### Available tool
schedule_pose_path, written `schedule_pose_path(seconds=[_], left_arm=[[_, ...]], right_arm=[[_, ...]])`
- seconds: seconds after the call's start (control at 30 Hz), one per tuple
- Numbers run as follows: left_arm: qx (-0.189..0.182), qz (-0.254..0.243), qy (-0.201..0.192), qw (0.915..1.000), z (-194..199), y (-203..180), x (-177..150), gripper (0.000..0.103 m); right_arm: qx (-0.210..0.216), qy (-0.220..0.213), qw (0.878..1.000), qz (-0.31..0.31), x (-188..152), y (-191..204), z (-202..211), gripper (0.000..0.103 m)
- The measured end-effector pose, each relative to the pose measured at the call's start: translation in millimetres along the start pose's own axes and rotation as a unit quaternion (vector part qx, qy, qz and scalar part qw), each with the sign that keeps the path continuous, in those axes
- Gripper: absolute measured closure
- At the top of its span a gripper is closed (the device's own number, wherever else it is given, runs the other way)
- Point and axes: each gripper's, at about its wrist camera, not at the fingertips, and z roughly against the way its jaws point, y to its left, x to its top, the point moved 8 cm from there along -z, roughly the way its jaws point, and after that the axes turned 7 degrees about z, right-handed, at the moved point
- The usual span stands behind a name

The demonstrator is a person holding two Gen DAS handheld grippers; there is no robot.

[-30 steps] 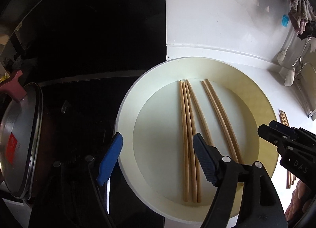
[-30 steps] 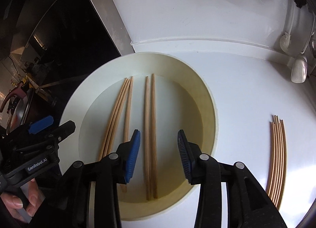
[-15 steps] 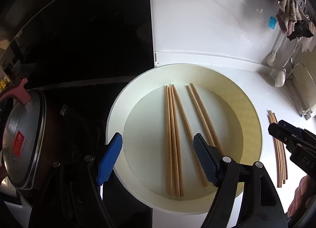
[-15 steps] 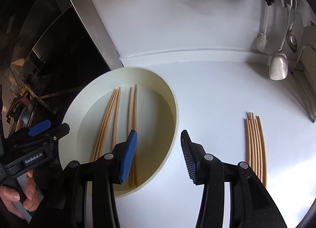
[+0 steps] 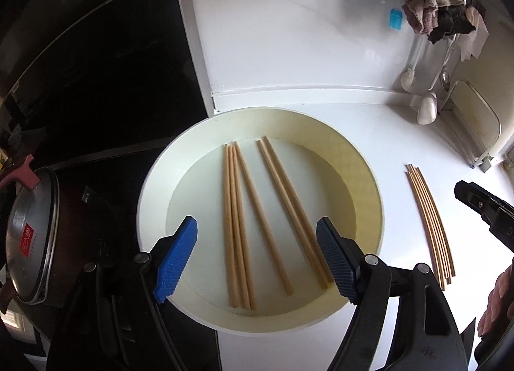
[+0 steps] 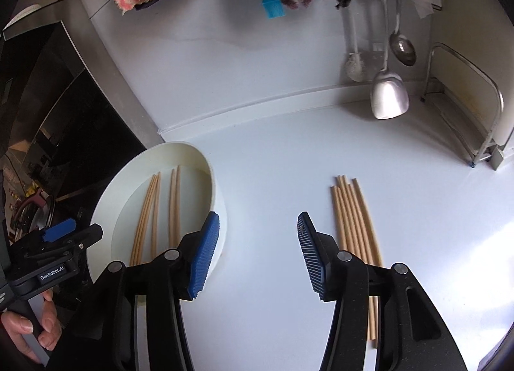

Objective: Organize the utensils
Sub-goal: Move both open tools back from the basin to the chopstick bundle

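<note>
The white counter (image 6: 289, 158) runs back to a low raised edge under the wall; its left side ends at a steel strip beside the dark hob (image 5: 106, 81), and a wire rack (image 6: 465, 120) closes the far right corner. Between the basin (image 6: 96, 210) and the loose chopsticks (image 6: 356, 223) lies a bare stretch of counter; the right gripper (image 6: 258, 248) hangs over it — its jaws opening, with nothing between them.

The round cream basin sits at the counter's left edge, just beside the steel strip; in it lie five chopsticks (image 5: 257, 210), three bunched on the left and a pair to the right, all flat on the bottom. The left gripper (image 5: 257, 258) hovers over the basin's near rim, jaws wide and empty — the bunch of three shows in its gap, untouched. Six or so chopsticks lie together on the counter, well apart from the basin; a lidded pot (image 5: 29, 236) stands on the hob.
</note>
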Motion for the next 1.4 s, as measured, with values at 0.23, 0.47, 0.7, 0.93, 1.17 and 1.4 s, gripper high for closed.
schedule_pose_path(seconds=[0.23,0.47,0.7,0.93,1.17,1.4], left_arm=[[-0.016,-0.010,0.000,0.9998,4,-48,-12,0.028],[-0.020,-0.015,-0.003,0.9997,12,-90,-28,0.026],[-0.029,-0.006,0.005,0.9995,8,-132,-48,0.025],[-0.037,-0.003,0.009,0.9993,-9,-173,-64,0.024],[-0.042,0.007,0.008,0.9991,-32,-198,-78,0.021],[-0.032,0.024,0.017,0.9991,-59,-199,-91,0.021]], right_arm=[[-0.024,-0.004,0.999,-0.022,-17,-52,27,0.054],[-0.030,0.005,0.999,-0.027,-41,-95,35,0.053],[-0.040,0.025,0.999,-0.012,-62,-132,30,0.053],[-0.032,0.048,0.998,0.005,-83,-155,7,0.053],[-0.019,0.050,0.998,0.035,-90,-158,-20,0.051],[-0.006,0.050,0.998,0.039,-93,-160,-41,0.051]])
